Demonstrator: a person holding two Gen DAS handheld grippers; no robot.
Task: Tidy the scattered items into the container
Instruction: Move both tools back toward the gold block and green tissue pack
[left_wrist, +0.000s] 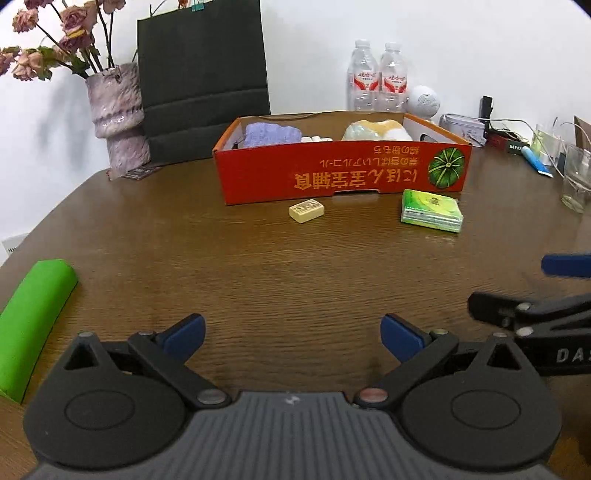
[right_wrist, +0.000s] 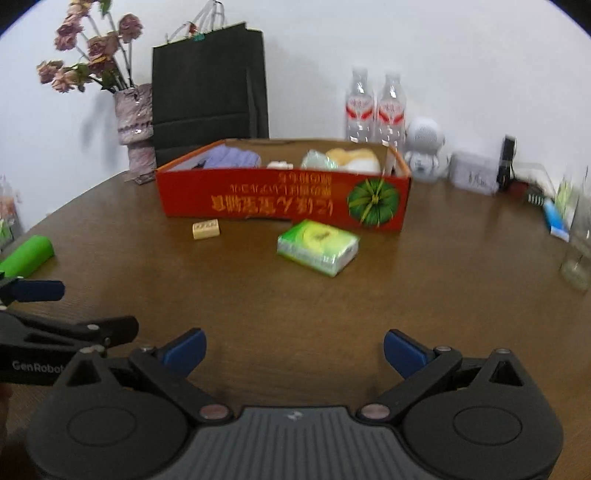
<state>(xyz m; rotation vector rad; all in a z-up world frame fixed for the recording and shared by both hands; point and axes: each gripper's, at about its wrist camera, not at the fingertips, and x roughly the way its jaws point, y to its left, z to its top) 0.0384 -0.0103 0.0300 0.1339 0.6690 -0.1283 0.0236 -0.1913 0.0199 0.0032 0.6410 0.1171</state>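
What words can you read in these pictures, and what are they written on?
"GenRobot": on the left tool's arm, cut off at the picture's edge.
"DA": on the right tool's arm, cut off.
Red box: orange writing, upside down, not legible to me.
Water bottles: red labels, too small.
Green tissue pack: too blurred.

left gripper (left_wrist: 292, 334) | black body, blue fingers (left_wrist: 184, 334), silver screws, ribbed grey centre

L gripper (left_wrist: 293, 334) & R gripper (right_wrist: 294, 349) both wide, empty.
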